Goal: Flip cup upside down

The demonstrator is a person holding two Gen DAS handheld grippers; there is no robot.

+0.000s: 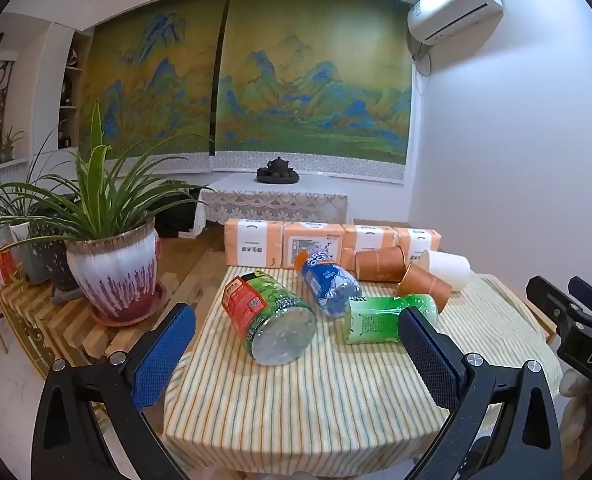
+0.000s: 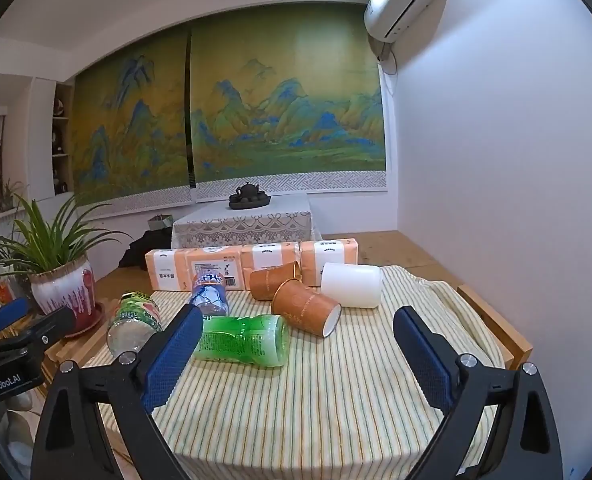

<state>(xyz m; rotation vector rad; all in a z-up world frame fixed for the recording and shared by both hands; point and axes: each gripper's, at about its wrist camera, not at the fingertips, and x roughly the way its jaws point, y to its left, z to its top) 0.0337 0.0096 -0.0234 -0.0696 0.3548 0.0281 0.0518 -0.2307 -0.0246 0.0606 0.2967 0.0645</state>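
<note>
Two orange paper cups lie on their sides on the striped cloth. The nearer one (image 2: 306,307) (image 1: 424,284) has its mouth toward me. The farther one (image 2: 273,279) (image 1: 380,265) lies behind it. A white cup (image 2: 352,285) (image 1: 448,269) lies on its side beside them. My left gripper (image 1: 296,344) is open above the near table edge, empty, with bottles beyond it. My right gripper (image 2: 296,344) is open and empty too, short of the cups. Its black frame (image 1: 572,320) shows at the right edge of the left wrist view.
Three plastic bottles lie on the cloth: a red-labelled one (image 1: 267,320), a blue one (image 1: 328,280) and a green one (image 2: 243,340). Orange tissue packs (image 2: 251,260) line the back. A potted plant (image 1: 115,268) stands on the left on a wooden bench. A white wall is at the right.
</note>
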